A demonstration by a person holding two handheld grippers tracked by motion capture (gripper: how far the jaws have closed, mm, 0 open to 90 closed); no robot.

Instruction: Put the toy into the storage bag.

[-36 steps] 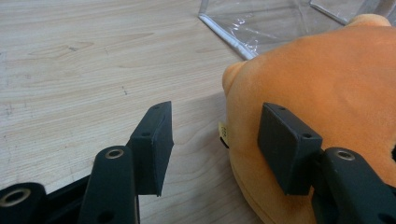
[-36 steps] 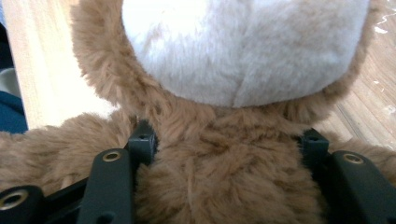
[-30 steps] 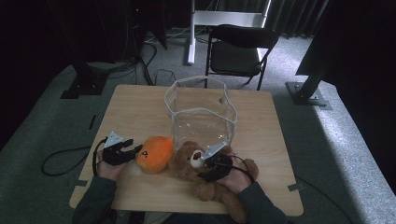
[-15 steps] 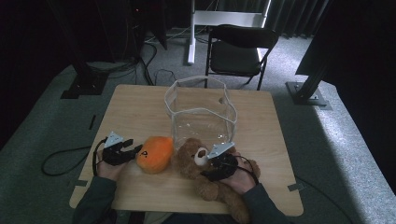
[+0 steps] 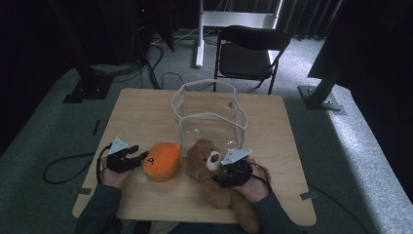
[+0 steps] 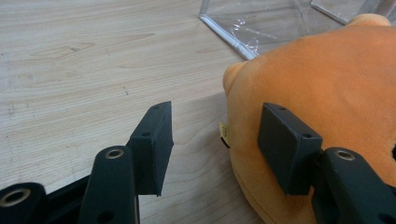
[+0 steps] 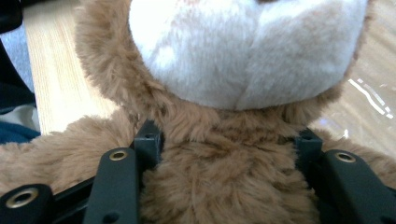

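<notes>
A brown teddy bear [image 5: 202, 163] lies on its back on the wooden table [image 5: 141, 117], its white muzzle [image 7: 243, 51] toward the right gripper's camera. My right gripper [image 5: 229, 174] grips it just below the head. Both fingers [image 7: 148, 140] are sunk in the fur at the sides of its chest, and the jaws have just been closing on it. An orange plush [image 5: 160, 161] sits to the bear's left. My left gripper [image 5: 127, 160] stands open at its left side. One finger [image 6: 285, 140] lies against the orange plush [image 6: 327, 79], the other over bare wood.
A clear plastic container [image 5: 209, 114] stands open-topped just behind the two toys, its near corner [image 6: 233, 37] close to the orange plush. A black folding chair [image 5: 251, 53] stands beyond the table's far edge. Cables trail off the table's left side.
The right hand has shifted slightly at the bear's chest. The left gripper, the orange plush and the container stay where they were.
</notes>
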